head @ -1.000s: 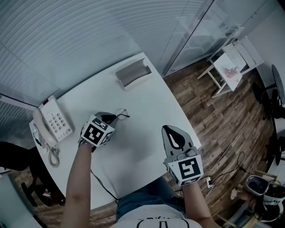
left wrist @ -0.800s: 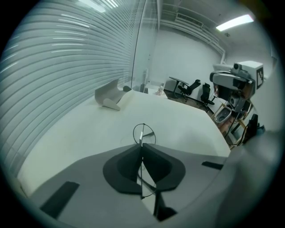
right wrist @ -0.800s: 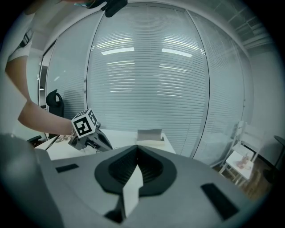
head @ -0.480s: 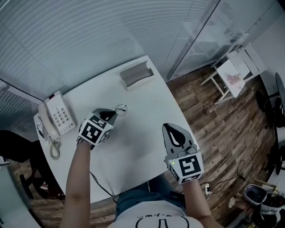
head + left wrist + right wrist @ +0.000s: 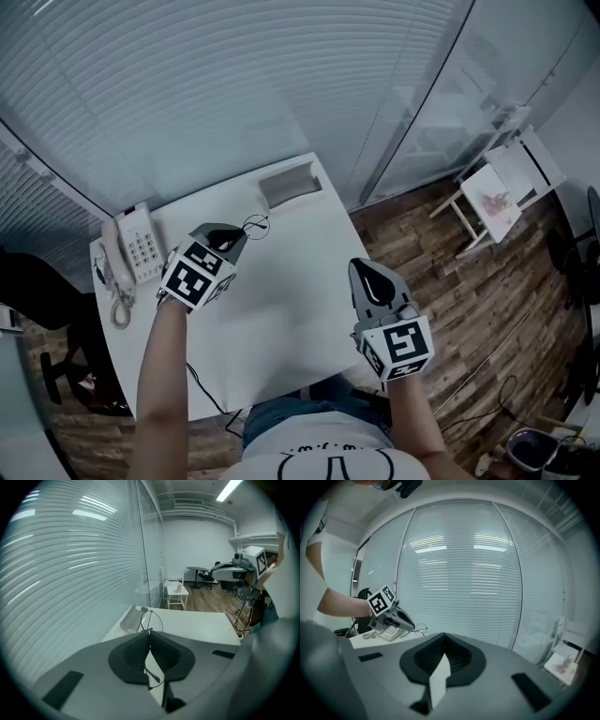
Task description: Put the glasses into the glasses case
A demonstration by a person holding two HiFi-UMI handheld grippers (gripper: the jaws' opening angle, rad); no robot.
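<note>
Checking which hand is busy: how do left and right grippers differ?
The left gripper holds the glasses above the table; the right gripper holds nothing. The left gripper is nearer the glasses case; the right gripper is at the table's edge. Both grippers are shut.

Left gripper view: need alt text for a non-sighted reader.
The left gripper has its jaws shut on the glasses, one round lens poking past the tips above a white table. The glasses case lies beyond.

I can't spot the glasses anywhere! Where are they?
In the head view the glasses are pinched in the left tool, right of the phone and just short of the case at the table's far edge.
</note>
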